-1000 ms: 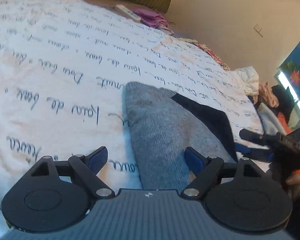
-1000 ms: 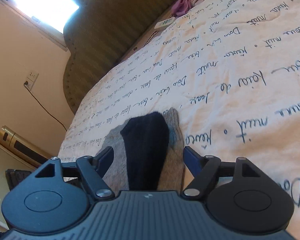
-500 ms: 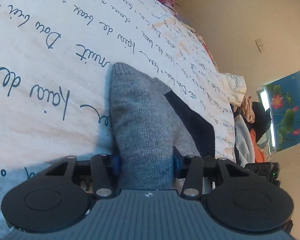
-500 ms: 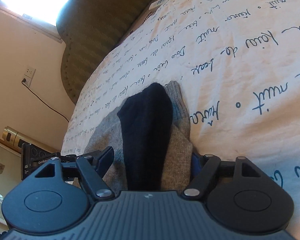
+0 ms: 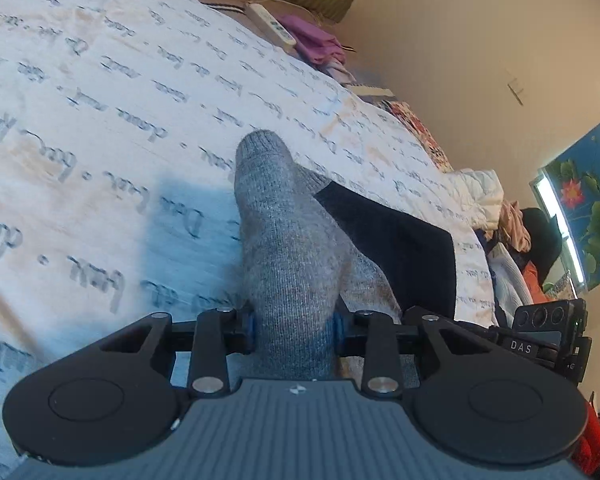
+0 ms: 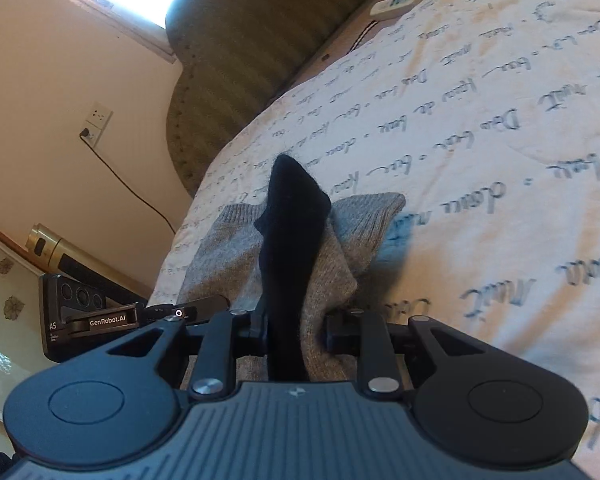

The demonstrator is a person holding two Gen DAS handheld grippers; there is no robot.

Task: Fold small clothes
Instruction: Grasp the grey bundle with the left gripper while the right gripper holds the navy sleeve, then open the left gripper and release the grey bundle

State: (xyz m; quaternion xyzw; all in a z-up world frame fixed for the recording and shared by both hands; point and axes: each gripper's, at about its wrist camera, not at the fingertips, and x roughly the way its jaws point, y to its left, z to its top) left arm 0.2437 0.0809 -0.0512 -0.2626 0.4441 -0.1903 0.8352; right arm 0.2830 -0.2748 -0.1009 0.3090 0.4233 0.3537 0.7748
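A grey knitted sock lies on the white bed sheet printed with script, with a black sock on top of it. My left gripper is closing its jaws, and the blue pads press on one bunched end of the grey sock. In the right wrist view the black sock stands up over the grey sock. My right gripper is closing on both layers at the other end. Each gripper's body shows at the edge of the other's view.
A white power strip and purple cloth lie by the olive headboard. A heap of clothes sits past the bed's right edge. A wall socket with a cable and a gold cylinder are on the left.
Both grippers went from wide open to closed on the socks' two ends. The cloth is now bunched and raised off the sheet, and both views have shifted across the bed.
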